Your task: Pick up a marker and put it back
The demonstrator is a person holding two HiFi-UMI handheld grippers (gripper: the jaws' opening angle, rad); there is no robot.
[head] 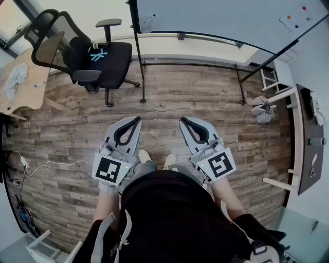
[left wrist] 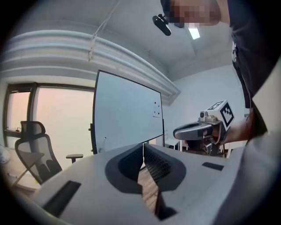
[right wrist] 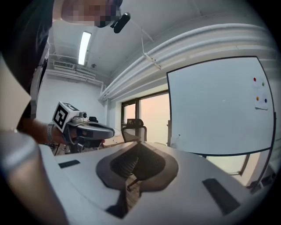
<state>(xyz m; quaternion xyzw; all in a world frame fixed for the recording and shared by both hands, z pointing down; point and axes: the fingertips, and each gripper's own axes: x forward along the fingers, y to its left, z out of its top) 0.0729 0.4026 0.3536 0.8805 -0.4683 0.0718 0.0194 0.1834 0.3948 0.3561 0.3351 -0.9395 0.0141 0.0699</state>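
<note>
Marker (head: 147,22) sat at the whiteboard's (head: 216,15) lower edge, well apart from both tools. Left gripper (head: 135,120) and right gripper (head: 184,121) hung side by side over the wooden floor (head: 169,97), jaws pressed together, gripping nothing.

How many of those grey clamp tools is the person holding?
2. The left gripper is on the person's left and the right gripper is beside it on the right. Both are over the wooden floor, jaws shut on nothing. None appear hidden.
</note>
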